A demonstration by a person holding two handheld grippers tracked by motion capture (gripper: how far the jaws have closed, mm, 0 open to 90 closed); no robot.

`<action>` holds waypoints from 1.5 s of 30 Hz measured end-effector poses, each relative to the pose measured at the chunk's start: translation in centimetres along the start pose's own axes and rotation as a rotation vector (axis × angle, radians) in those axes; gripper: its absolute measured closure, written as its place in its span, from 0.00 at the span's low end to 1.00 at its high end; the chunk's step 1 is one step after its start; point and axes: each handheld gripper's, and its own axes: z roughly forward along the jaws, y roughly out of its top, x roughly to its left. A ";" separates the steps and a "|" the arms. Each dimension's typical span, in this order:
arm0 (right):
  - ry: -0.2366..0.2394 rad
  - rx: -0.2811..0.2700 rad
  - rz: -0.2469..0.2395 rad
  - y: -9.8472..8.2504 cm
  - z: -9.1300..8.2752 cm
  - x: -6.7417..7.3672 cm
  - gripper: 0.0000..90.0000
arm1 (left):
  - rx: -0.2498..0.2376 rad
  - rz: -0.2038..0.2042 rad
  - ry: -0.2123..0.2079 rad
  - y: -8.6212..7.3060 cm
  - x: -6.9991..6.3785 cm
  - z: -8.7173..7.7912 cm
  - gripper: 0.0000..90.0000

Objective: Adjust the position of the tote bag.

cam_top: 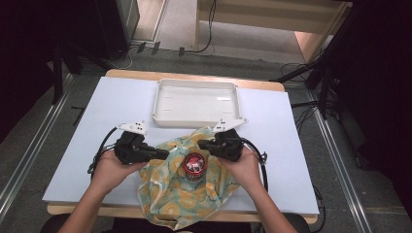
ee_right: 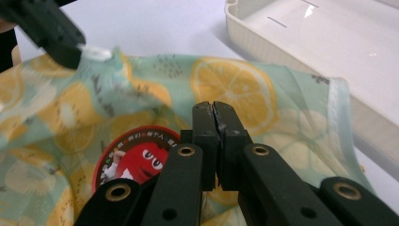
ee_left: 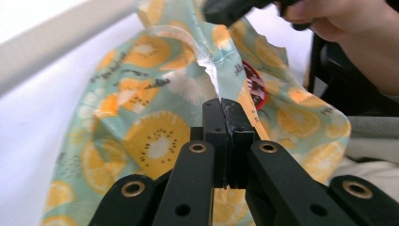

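A teal cloth (cam_top: pixel 170 194) printed with orange and kiwi slices lies bunched at the table's front edge, hanging partly over it. On it stands a red round tin (cam_top: pixel 195 165) with a candy-cartoon lid (ee_right: pixel 136 160). My left gripper (cam_top: pixel 165 153) is shut on the cloth's left edge; a fold of cloth (ee_left: pixel 150 94) runs into its closed jaws (ee_left: pixel 222 106). My right gripper (cam_top: pixel 201 144) is shut on the cloth's far right edge, just behind the tin, and cloth (ee_right: pixel 235 84) lies under its closed jaws (ee_right: pixel 214 109). The two grippers face each other across the tin.
An empty white tray (cam_top: pixel 160 104) sits just beyond the cloth; its wall (ee_right: pixel 282 42) is close ahead of the right gripper. A white board (cam_top: pixel 97 126) covers the wooden table. Dark stands and cables flank the table on the floor.
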 end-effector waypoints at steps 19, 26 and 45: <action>-0.045 -0.020 0.076 -3.8 -2.7 -0.3 0.99 | -0.078 -0.053 0.060 -0.1 2.5 -2.4 1.00; -0.052 -0.018 0.088 -4.4 -2.8 -0.3 0.99 | -0.091 -0.087 0.068 -0.6 4.0 -2.2 1.00; -0.046 -0.018 0.107 -5.0 -1.4 -0.2 0.99 | -0.076 -0.115 0.167 -1.7 6.6 -2.2 1.00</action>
